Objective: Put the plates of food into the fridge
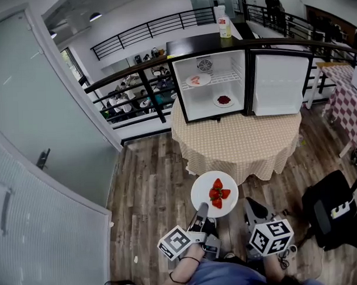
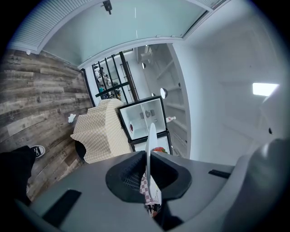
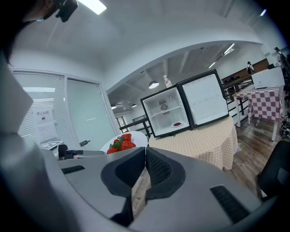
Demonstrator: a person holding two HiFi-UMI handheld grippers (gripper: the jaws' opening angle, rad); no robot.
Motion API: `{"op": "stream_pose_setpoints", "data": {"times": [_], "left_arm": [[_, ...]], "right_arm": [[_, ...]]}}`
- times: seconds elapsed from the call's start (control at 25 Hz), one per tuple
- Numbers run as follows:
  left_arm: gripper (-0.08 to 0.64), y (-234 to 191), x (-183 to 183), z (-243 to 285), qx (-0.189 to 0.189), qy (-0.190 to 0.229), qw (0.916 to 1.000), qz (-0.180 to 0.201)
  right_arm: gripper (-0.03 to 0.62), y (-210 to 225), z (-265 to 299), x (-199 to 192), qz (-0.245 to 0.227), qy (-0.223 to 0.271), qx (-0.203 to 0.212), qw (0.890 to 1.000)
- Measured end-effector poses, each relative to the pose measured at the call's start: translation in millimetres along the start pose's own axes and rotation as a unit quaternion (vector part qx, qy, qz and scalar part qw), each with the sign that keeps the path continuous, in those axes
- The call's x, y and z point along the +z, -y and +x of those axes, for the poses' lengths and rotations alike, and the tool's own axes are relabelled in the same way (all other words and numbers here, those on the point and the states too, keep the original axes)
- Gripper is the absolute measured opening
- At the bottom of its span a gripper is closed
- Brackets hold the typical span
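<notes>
At top centre of the head view, the round checked-cloth table carries the mini fridge, door wide open, with one plate on the shelf and another on the fridge floor. Lower centre, the plate of strawberries hangs over the wood floor, short of the table, its near rim pinched tight in the left gripper. The right gripper is closed on nothing. The danger is that one-edge grip: tilt it and the strawberries roll off!

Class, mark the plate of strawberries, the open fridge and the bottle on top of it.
plate of strawberries [image 1: 199, 195], head view, bare white left side.
fridge [image 1: 229, 61], head view, back inner wall.
bottle [image 1: 223, 24], head view, middle of its body.
</notes>
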State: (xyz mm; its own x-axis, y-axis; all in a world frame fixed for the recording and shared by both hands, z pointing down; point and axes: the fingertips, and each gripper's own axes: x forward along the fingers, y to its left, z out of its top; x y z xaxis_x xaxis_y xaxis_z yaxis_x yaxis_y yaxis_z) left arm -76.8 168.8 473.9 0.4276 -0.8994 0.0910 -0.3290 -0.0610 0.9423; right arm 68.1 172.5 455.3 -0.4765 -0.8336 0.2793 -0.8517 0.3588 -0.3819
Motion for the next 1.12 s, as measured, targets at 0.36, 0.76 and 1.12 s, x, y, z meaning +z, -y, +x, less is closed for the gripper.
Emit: {"op": "stream_pose_setpoints", "data": {"times": [0.36, 0.76, 1.12], "left_arm": [[0.029, -9, 51, 90, -0.018, -0.017, 0.9996, -0.011], [0.029, -28, 144, 177, -0.024, -0.030, 0.9992, -0.009], [0.029, -43, 192, 236, -0.034, -0.061, 0.9973, -0.022]], "right_arm": [[0.018, 30, 83, 38, -0.002, 0.004, -0.024, 1.000], [0.018, 37, 203, 80, 0.010, 0.008, -0.042, 0.999], [0.018, 46, 277, 101, 0.022, 0.009, -0.070, 0.997]]}}
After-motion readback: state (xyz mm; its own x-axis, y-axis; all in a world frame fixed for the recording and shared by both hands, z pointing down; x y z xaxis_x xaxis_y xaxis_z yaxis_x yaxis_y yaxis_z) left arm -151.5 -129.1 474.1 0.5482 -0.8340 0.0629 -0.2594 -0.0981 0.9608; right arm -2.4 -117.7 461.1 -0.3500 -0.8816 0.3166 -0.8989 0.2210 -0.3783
